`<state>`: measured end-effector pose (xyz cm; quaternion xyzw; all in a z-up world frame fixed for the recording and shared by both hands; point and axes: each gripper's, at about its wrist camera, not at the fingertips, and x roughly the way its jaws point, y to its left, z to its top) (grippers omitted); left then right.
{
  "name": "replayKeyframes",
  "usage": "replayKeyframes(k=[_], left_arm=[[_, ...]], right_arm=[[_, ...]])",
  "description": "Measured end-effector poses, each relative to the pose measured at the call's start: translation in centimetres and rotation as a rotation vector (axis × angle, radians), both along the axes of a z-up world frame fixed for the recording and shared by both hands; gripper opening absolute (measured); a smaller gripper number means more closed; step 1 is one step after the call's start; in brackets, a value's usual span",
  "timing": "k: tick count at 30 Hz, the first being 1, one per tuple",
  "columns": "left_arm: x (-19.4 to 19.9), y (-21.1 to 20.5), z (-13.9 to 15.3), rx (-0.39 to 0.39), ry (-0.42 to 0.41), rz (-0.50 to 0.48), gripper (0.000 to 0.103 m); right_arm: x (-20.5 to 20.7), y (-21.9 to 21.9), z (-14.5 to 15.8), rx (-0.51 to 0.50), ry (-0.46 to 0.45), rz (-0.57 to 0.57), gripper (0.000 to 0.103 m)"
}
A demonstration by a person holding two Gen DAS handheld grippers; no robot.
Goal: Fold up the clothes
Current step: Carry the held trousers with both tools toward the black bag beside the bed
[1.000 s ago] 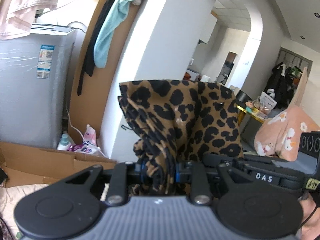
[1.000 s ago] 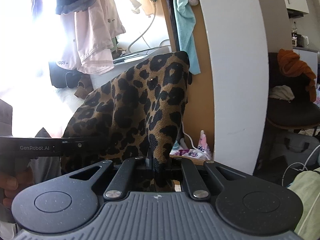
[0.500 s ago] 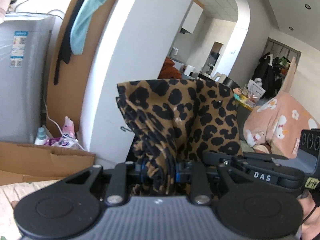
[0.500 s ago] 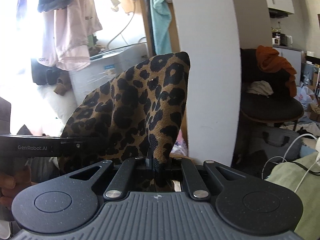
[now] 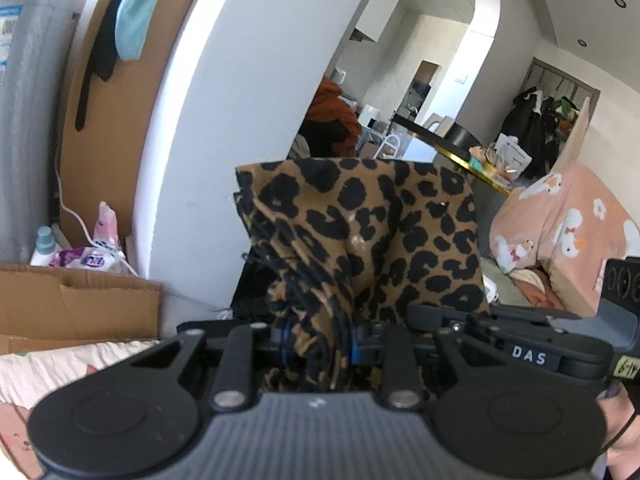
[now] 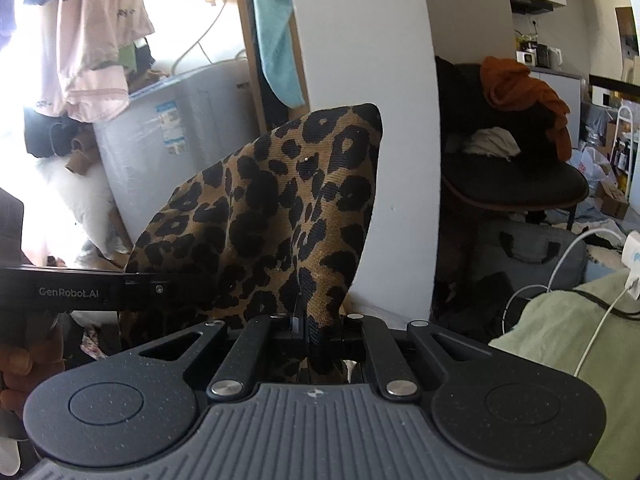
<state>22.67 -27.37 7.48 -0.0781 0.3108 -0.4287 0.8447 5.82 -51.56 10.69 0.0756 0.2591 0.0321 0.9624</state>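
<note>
Left wrist view: the left hand-held gripper [image 5: 316, 346] pinches a thick bunched edge of the brown-and-black leopard-print cloth garment [image 5: 360, 236], which stands up in front of the camera, off any surface. Against a second ago the grip is unchanged, but the background has slid upward: the grey washing machine [image 5: 28, 120] now sits at the left edge, the flattened brown cardboard [image 5: 80, 304] and the pale pink printed bedding [image 5: 60, 368] show more. So the hand is coming down with the garment.

Right wrist view: the right hand-held gripper [image 6: 316, 330] is pressed together on a thin fold of the same garment [image 6: 280, 216], whose corner points upward. Here too the white pillar [image 6: 400, 120] and the hanging turquoise towel [image 6: 276, 32] have shifted up.

Both corners descending together suggests the garment is being lowered, probably to lay it flat for the next fold.
</note>
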Motion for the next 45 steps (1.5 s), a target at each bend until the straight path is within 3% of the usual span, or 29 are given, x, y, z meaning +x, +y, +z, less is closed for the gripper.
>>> replayKeyframes(k=[10, 23, 35, 45], left_arm=[[3.2, -3.2, -6.4, 0.003, 0.053, -0.046, 0.027], [8.1, -8.3, -18.9, -0.014, 0.096, -0.056, 0.027], [13.9, -12.1, -30.1, -0.014, 0.185, -0.046, 0.027], [18.8, -13.5, -34.8, -0.011, 0.233, -0.014, 0.027]], right_arm=[[3.3, -2.9, -6.4, -0.001, 0.057, -0.045, 0.005], [9.8, -6.9, -18.5, -0.036, 0.138, -0.098, 0.005], [17.5, -10.1, -30.7, -0.085, 0.233, -0.103, 0.005], [24.2, -11.6, -35.9, -0.123, 0.274, -0.083, 0.006]])
